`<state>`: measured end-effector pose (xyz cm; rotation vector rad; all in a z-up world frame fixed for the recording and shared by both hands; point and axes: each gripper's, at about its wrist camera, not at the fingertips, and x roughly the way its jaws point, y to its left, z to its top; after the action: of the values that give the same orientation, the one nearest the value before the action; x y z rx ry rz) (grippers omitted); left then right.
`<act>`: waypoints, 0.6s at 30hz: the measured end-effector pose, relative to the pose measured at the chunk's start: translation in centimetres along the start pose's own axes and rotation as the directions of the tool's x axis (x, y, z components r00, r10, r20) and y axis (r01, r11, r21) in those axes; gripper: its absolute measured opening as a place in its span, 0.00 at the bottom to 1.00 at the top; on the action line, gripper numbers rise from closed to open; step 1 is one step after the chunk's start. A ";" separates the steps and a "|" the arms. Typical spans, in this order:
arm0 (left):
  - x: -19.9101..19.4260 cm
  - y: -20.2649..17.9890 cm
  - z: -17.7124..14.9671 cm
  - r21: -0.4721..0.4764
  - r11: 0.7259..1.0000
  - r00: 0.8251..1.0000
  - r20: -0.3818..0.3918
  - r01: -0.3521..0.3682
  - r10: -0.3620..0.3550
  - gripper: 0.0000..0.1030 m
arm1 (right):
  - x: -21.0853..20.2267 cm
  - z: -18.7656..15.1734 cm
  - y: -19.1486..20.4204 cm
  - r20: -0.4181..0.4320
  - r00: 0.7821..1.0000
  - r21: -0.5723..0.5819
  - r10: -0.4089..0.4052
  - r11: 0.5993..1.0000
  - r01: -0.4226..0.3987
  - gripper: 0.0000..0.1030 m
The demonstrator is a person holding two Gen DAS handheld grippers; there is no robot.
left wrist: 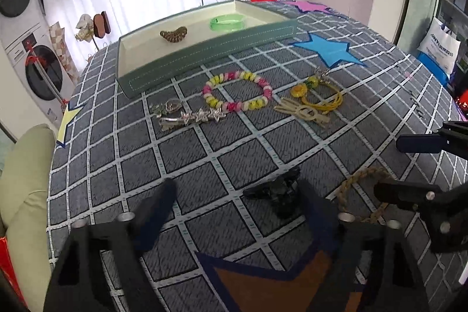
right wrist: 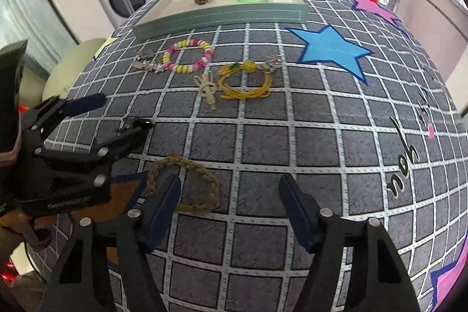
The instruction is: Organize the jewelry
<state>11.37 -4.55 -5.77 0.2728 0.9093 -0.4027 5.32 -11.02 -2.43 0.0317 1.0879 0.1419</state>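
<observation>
Black hair clip (left wrist: 278, 192) between left gripper (left wrist: 237, 201) fingers, long axis diagonal.

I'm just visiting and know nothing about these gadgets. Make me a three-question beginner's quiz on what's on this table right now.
1. How many pieces already lie in the green tray?
2. True or false: the beaded bracelet is inside the tray.
3. Which piece lies nearest the right gripper: A) braided rope bracelet, B) yellow cord bracelet, C) silver hair clip?

Key:
1. Two: a green bangle and a brown braided piece.
2. False; it lies on the cloth before the tray.
3. A.
</observation>
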 end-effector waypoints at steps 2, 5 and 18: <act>0.1 0.3 0.0 -0.020 1.000 1.000 -0.001 0.012 -0.012 0.85 | 0.2 -0.1 0.7 0.003 1.000 -0.036 -0.031 0.999 0.031 0.63; 0.0 0.5 0.1 -0.039 0.999 0.999 -0.001 0.038 -0.038 0.72 | 0.2 -0.3 1.7 0.011 0.997 -0.088 -0.078 0.993 0.079 0.51; -1.0 0.5 -0.3 -0.073 0.994 0.996 0.012 0.085 -0.084 0.48 | -0.8 -0.7 1.2 0.017 1.000 -0.006 -0.017 1.000 0.017 0.07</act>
<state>10.84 -3.83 -5.12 0.1652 0.9275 -0.4473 4.21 -10.00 -1.96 0.0175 1.0706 0.1293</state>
